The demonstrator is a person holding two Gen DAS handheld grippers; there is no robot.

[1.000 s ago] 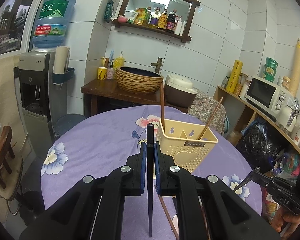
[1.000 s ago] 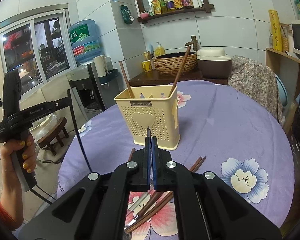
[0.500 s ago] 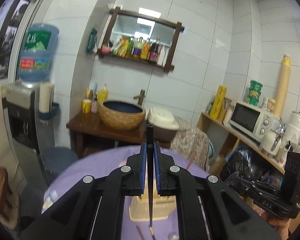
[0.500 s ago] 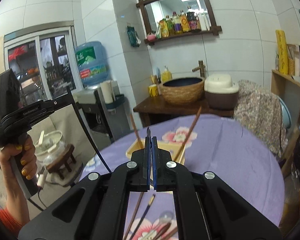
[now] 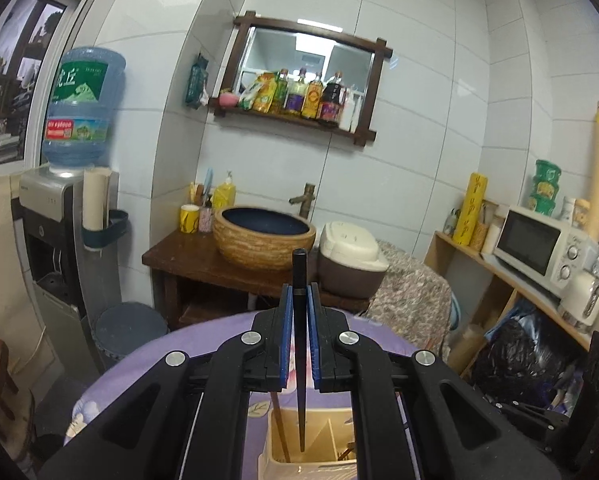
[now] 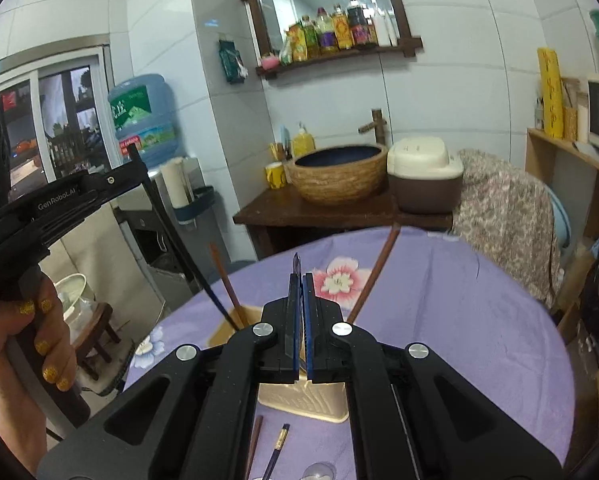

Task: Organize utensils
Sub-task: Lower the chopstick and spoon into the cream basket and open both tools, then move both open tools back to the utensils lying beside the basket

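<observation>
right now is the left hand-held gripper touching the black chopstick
Touching. The left wrist view shows the left hand-held gripper with its blue pads closed against both sides of the black chopstick.

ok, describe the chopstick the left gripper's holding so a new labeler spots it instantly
Start at the round table with the purple floral cloth, then the cream utensil holder on it. The black chopstick is clamped in the left gripper, tip down inside the holder; the others standing there are reddish-brown.

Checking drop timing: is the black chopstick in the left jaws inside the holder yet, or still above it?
Tip in. The black chopstick, clamped upright, has its lower end inside the cream holder, beside a brown chopstick.
</observation>
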